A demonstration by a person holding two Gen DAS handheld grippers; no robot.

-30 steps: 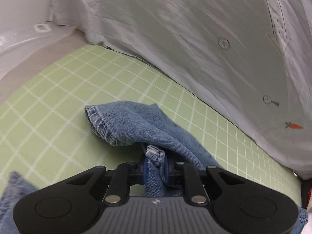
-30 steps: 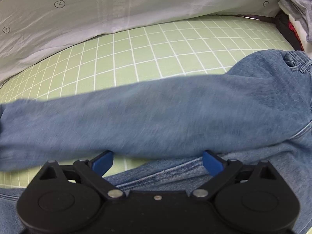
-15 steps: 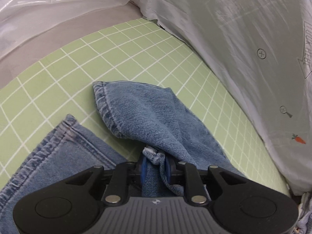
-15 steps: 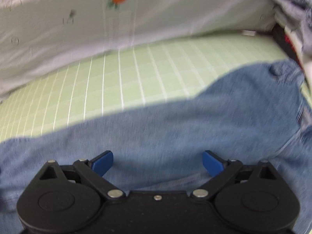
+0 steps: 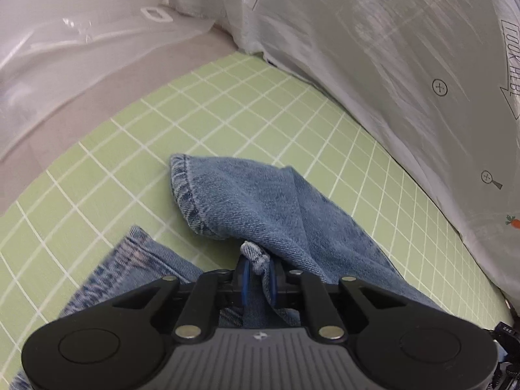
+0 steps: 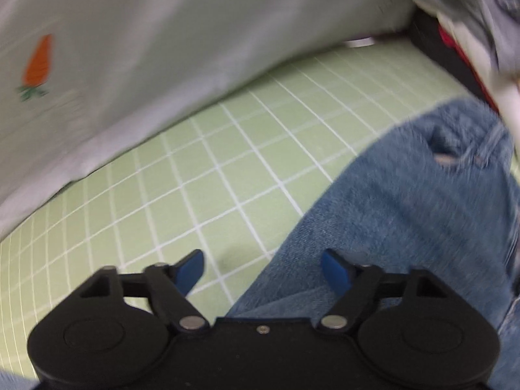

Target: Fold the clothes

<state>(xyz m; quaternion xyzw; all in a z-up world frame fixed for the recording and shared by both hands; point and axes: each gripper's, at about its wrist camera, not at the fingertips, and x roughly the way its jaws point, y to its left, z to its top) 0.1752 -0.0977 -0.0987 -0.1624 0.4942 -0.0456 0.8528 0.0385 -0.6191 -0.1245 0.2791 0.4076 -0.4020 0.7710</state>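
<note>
Left gripper [image 5: 258, 279]: jaws closing on a bunched denim edge pinched between the pads; the jeans [image 5: 260, 201] leg runs forward from them, hem cuff lying up and left on the green grid mat [image 5: 227, 104].
Right gripper [image 6: 263, 269]: jaws part-open and closing, pads pressing nothing; the denim's edge lies below and to the right pad's side.
Axis: the leg's length likely spans between both hands.
Views: left shows hems; right, blurred, shows what looks like the waist end near a clothes pile [image 6: 471, 16].
</note>
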